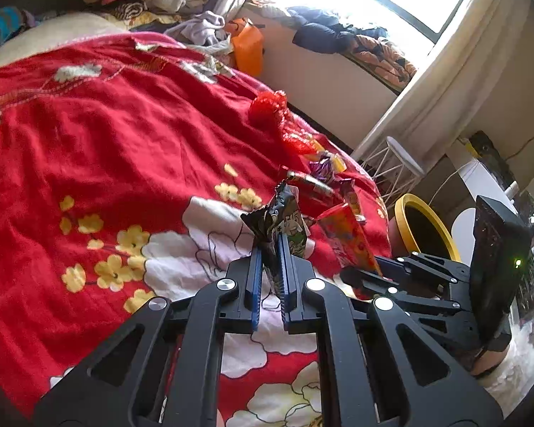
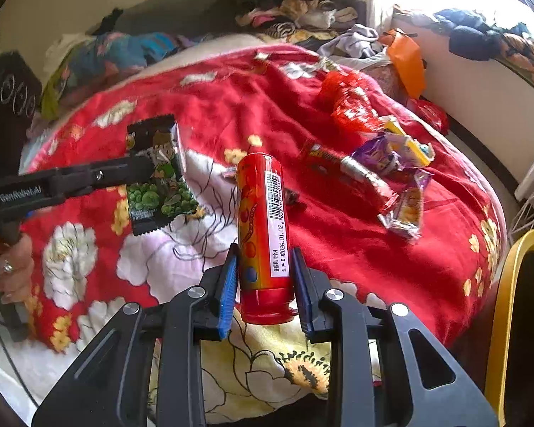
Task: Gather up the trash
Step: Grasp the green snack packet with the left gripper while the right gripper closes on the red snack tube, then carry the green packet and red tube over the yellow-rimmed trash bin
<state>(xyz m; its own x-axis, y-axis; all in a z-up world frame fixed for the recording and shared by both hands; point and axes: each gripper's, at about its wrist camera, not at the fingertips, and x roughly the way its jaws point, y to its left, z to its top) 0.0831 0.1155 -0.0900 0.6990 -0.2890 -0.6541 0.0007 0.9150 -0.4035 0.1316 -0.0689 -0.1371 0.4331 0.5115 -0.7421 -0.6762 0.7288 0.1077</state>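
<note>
red floral blanket (image 2: 338, 249) is strewn with wrappers (image 2: 402, 192). left gripper (image 1: 270, 249) is clamped on a snack packet (image 1: 284, 224), right gripper (image 2: 267, 274) on a red tube (image 2: 263, 231); transfer to the yellow-rimmed bin (image 1: 427, 227) is judged next.

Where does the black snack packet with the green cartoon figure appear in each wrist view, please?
Left wrist: black snack packet at centre, pinched between the left tongs.
Right wrist: black snack packet at left, held above the red floral blanket by the left tongs.
Shared landmark: the yellow-rimmed bin, at right.
</note>
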